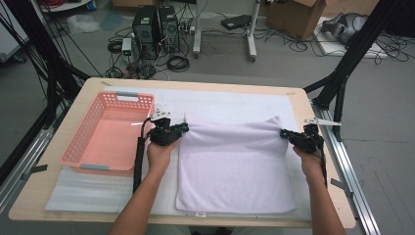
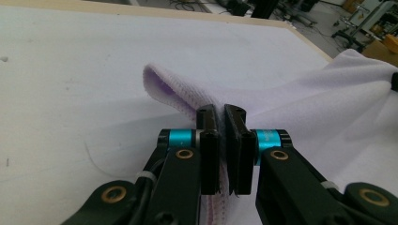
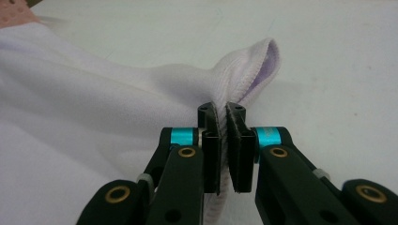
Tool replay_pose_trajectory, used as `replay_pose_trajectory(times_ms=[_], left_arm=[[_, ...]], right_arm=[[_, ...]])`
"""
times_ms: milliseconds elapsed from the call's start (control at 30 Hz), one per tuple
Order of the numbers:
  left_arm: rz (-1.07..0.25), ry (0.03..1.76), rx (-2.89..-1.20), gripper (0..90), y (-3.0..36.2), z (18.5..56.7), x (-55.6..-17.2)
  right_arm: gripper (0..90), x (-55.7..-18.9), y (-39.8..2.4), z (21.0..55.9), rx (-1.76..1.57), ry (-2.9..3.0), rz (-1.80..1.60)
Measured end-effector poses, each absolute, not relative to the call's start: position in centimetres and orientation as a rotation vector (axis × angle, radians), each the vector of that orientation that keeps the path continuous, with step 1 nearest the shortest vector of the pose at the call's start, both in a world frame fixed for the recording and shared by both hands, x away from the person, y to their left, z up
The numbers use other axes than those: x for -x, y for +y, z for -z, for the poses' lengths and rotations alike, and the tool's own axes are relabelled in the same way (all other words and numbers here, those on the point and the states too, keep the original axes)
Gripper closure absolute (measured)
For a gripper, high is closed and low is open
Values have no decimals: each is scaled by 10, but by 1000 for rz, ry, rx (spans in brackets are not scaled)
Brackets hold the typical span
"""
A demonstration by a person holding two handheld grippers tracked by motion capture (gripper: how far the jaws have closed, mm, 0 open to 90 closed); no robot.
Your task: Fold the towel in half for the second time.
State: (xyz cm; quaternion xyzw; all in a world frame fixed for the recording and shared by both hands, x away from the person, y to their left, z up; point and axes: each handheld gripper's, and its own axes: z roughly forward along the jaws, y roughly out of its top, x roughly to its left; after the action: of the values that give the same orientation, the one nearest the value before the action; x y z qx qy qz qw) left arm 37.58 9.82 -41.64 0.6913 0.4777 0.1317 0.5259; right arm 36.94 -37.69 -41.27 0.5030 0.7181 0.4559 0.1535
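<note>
On the bench (image 1: 98, 85), over a white mat, the lilac towel (image 1: 235, 166) lies spread just right of the pink basket (image 1: 105, 134). Its two far corners are already pinched — the left gripper (image 2: 220, 117) has its fingers clamped on one, the right gripper (image 3: 221, 115) on the other, the cloth bunched between the pads and raised a little. So the grasp looks done; the fold itself — carrying that far edge over to the near one — seems yet to come, and the basket stands empty.
</note>
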Motion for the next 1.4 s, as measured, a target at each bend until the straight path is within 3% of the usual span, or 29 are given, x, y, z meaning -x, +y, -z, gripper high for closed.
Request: replay_pose_trajectory(times_ms=[500, 833, 900, 933, 1000, 1067, 1400], left_arm=[[-295, 1041, -1744, 845, 103, 425, -322], [-252, 1037, -1790, 836, 105, 434, -308], [-249, 1051, -1779, 761, 105, 435, -312], [-247, 1067, -1763, 660, 105, 435, -315], [-245, 1100, -1728, 523, 105, 434, -321], [-254, 1107, -1733, 454, 105, 430, -328], [-239, 1160, -1752, 434, 105, 431, -365]], right_arm=[[854, -313, -379, 416, -1372, 2110, -1319], [829, -297, -381, 425, -1382, 2180, -1278], [760, -300, -381, 425, -1396, 2188, -1273], [702, -301, -381, 424, -1405, 2178, -1270], [673, -304, -381, 421, -1416, 2154, -1264], [650, -309, -381, 417, -1420, 2134, -1248], [560, -348, -373, 400, -1494, 2123, -1135]])
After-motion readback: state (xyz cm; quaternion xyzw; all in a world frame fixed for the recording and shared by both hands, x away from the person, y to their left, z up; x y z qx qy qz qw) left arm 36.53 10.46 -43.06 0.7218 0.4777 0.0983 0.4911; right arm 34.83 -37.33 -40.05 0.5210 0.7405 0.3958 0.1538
